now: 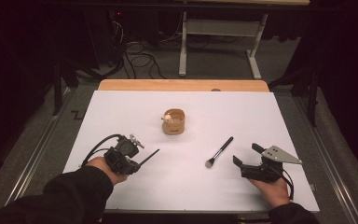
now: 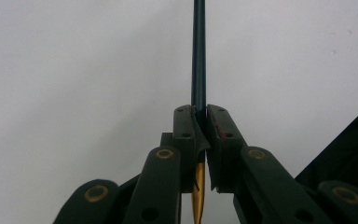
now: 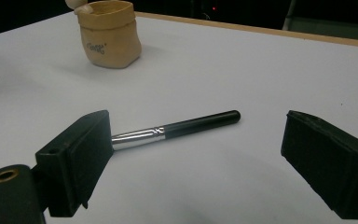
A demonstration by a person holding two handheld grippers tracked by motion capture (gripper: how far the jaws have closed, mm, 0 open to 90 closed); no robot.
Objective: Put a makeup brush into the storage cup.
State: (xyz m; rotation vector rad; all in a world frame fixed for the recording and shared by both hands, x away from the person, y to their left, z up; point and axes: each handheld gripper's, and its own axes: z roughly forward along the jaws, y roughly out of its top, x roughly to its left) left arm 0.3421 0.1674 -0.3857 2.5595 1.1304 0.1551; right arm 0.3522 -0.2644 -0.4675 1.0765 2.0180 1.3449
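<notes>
From above, the left gripper (image 1: 142, 160) at the table's near left holds a thin dark stick (image 1: 150, 156), while a makeup brush (image 1: 219, 151) lies on the white table (image 1: 121, 107) just left of the right gripper (image 1: 244, 155), near a tan pot (image 1: 174, 122) farther back. The left gripper view shows the jaws clamped on the stick (image 2: 198, 56). In the right gripper view the jaws stand wide apart, the brush (image 3: 177, 129) lying between them, untouched.

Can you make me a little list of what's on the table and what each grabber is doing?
table: white sheet over a wooden top
pot: small tan sack-shaped holder, standing upright near the middle
brush on table: makeup brush with black handle and silver collar, lying flat, touched by nothing
left gripper: shut on a thin dark stick with a gold end, maybe another brush
right gripper: jaws wide open, either side of the lying brush in its own view, not touching it
</notes>
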